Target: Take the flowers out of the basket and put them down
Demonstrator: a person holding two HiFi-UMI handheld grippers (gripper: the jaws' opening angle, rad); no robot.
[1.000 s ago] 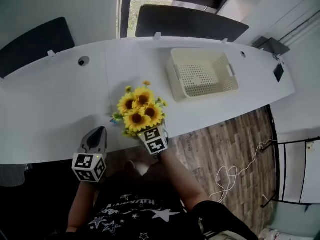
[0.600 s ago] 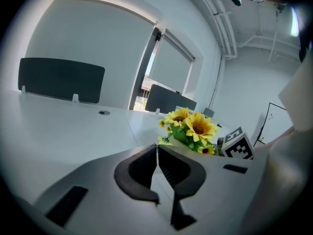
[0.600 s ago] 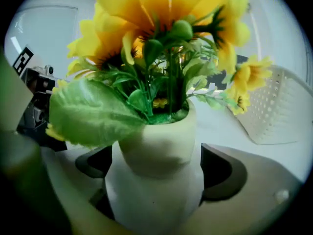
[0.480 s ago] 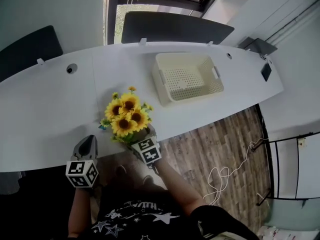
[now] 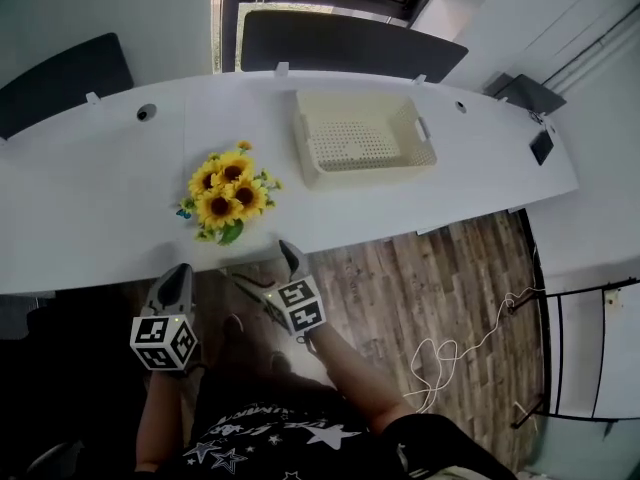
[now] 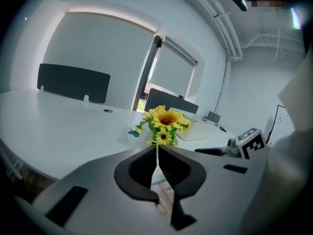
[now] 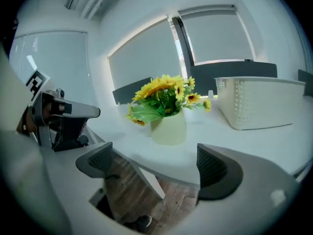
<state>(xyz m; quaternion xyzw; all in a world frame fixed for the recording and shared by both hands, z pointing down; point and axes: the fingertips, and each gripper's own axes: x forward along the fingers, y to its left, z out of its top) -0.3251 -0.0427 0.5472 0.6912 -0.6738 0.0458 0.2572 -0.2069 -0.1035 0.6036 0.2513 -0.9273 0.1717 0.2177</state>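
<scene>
nearest, off the table's edge and above the wooden floor [image 5: 420, 278], the left gripper [image 5: 177, 276] is clenched, its jaws pressed together. just beside it the right gripper [image 5: 266, 271] is released, its jaws standing wide apart. beyond them, on the white table [image 5: 90, 218], the sunflowers [image 5: 225, 193] stand upright in a pale pot [image 7: 168, 127]. farther back and to the right, apart from the flowers, sits the cream basket [image 5: 350, 175].
</scene>
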